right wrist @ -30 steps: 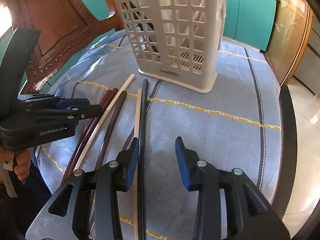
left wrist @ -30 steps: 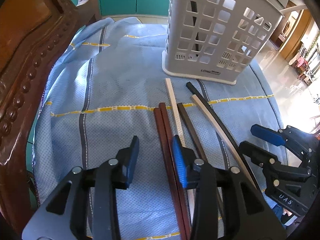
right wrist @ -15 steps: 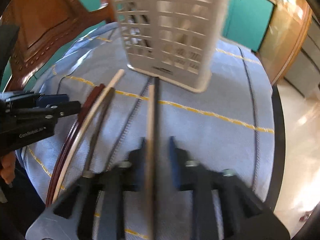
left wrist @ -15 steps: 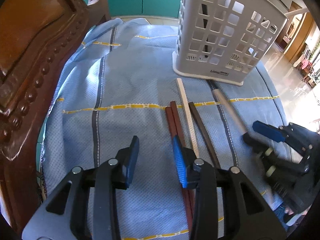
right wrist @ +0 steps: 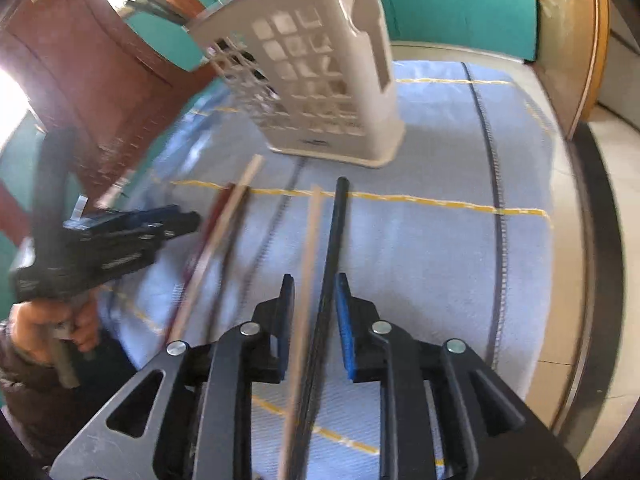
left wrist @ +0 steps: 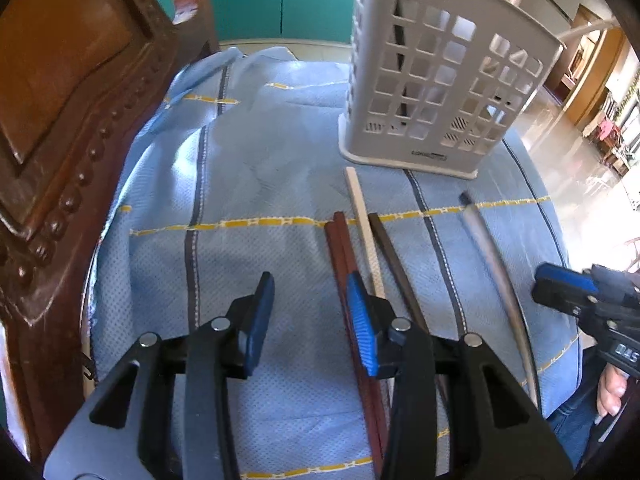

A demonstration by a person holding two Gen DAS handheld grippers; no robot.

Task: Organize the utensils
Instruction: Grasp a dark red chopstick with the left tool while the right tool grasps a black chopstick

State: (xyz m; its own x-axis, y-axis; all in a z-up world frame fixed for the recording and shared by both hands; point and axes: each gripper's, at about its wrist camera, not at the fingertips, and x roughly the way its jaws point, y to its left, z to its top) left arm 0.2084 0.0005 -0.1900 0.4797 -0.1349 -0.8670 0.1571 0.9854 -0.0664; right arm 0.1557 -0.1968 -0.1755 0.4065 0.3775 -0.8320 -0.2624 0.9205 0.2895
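Evidently the right gripper (right wrist: 312, 312) clenched the beige and black chopsticks (right wrist: 334, 240), aimed at the holder (right wrist: 320, 80) at twelve o'clock; the left gripper (left wrist: 310, 312) hung released beside four chopsticks (left wrist: 360, 240) on the cloth (left wrist: 260, 160).

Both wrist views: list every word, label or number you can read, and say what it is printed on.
"DAS" (only part of the marking is in frame): white letters on the body of the right gripper.
Dark label on the base of the white utensil basket: too small to read.
White lettering on the body of the left gripper: blurred by motion, unreadable.
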